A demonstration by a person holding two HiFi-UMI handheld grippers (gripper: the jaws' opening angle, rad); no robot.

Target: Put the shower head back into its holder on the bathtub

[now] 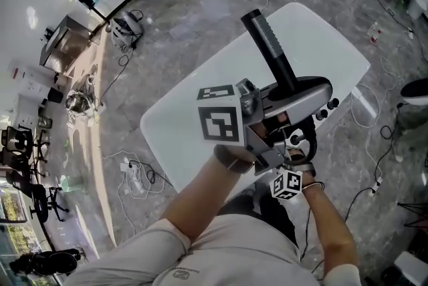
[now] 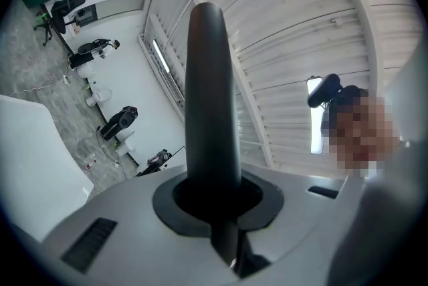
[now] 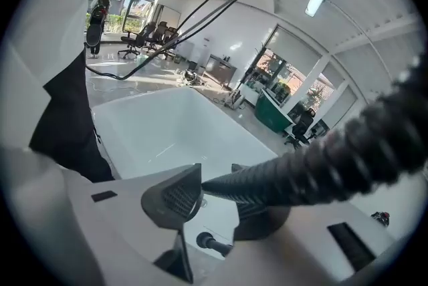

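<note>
Step in hand: carry/align; head not yet seated. Left tongs (image 1: 284, 81) (image 2: 215, 211) are clamped on the black stick-shaped shower head (image 1: 266, 34) (image 2: 210, 97), which juts up toward the upper centre of the head view, over the white oval bathtub (image 1: 177, 134).

Right tongs (image 1: 297, 154) (image 3: 217, 204) are spread wide, gripping nothing. The ribbed black hose (image 3: 334, 158) runs in from the right of the right gripper view, w/ its tapered end close beside one pad.

Small dark knobs (image 1: 326, 107) sit on the tub rim, right of centre. Holder itself can't be picked out for sure.

Next, prob.: tip the head down w/ left tongs, line it up w/ the holder by those knobs, and lower it in. Keep hose slack & clear, then let go.
</note>
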